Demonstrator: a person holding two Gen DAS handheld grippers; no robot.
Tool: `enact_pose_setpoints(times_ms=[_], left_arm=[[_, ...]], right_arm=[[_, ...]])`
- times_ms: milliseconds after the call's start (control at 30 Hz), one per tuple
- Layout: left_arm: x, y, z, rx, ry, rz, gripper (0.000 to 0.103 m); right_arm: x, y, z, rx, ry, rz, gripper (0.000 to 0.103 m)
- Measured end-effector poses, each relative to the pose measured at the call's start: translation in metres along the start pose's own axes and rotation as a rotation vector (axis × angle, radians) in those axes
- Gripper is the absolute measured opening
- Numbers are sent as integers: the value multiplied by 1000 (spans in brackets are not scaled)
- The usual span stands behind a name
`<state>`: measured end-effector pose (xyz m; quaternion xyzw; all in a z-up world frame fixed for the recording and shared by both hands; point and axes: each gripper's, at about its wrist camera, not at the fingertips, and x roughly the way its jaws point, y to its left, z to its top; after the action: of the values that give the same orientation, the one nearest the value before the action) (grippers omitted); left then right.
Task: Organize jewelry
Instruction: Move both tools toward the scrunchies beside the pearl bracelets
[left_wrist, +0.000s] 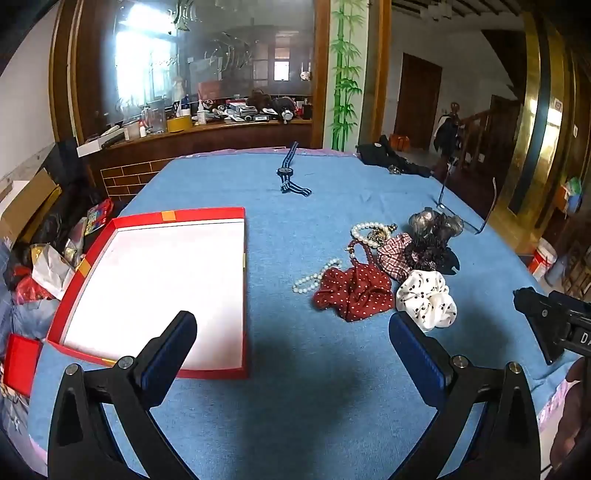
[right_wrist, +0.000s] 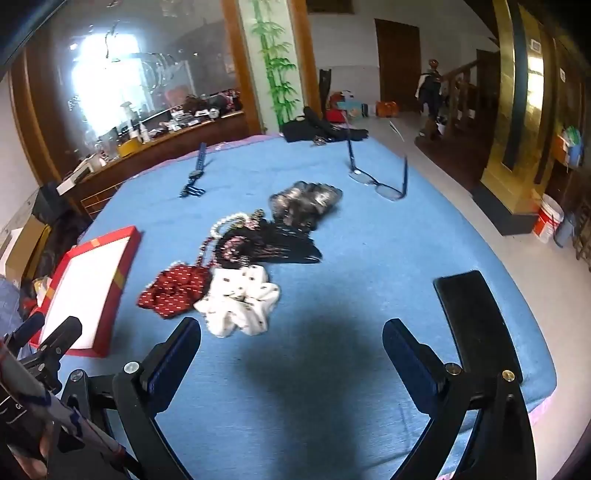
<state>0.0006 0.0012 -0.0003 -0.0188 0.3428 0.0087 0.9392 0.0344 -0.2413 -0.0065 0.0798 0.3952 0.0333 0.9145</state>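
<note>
A shallow red box (left_wrist: 207, 218) with a white inside lies open and empty on the blue cloth, left; it also shows in the right wrist view (right_wrist: 125, 258). Right of it sits a pile: a red dotted scrunchie (left_wrist: 354, 291), a white dotted scrunchie (left_wrist: 424, 299), a plaid scrunchie (left_wrist: 395, 254), dark hair pieces (left_wrist: 432, 229) and pearl strands (left_wrist: 369, 230). The pile shows in the right wrist view too, with the white scrunchie (right_wrist: 240, 299) nearest. My left gripper (left_wrist: 291, 332) is open and empty, near the box's front right corner. My right gripper (right_wrist: 291, 332) is open and empty, just in front of the white scrunchie.
A blue watch (left_wrist: 290, 173) lies far back on the cloth. Glasses (right_wrist: 380, 184) stand open at the back right. A black phone-like slab (right_wrist: 476, 317) lies near the table's right edge. Dark clothing (right_wrist: 321, 129) sits at the far edge. Bags and boxes (left_wrist: 33, 266) crowd the floor left.
</note>
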Motion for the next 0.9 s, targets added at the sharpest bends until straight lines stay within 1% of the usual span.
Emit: enact_pose_setpoints(times_ms=[100,167,200,267,300,367,567,667,900], left_arm=[[4,2,0,4,12,-11,103],[5,7,-7,2,28,-19,103],[4,5,-8,4,18,-17,103],[8,1,-6,-3,30,-21,103],[6,1,-12,3,43,-16,103],[9,3,-11,7,56,-14,103],[10,3,-11,8,55,-14,103],[11,3,-11,10,67,-12,103],[15,2,-15,23,59,-4,103]], right_arm=[[-1,9,-1,-18,3,4,101],[1,15,-2,-32,11,3,101],[1,15,-3,-33,13,4,101],[2,18,-4,-39,16,4,101],[2,18,-4,-39,16,5,101],[2,19,-4,-40,17,5,101],[6,20,-6,-38,29,11,101],[8,20,-6,-37,34,10,101],[11,20,-7,-35,43,11,101]])
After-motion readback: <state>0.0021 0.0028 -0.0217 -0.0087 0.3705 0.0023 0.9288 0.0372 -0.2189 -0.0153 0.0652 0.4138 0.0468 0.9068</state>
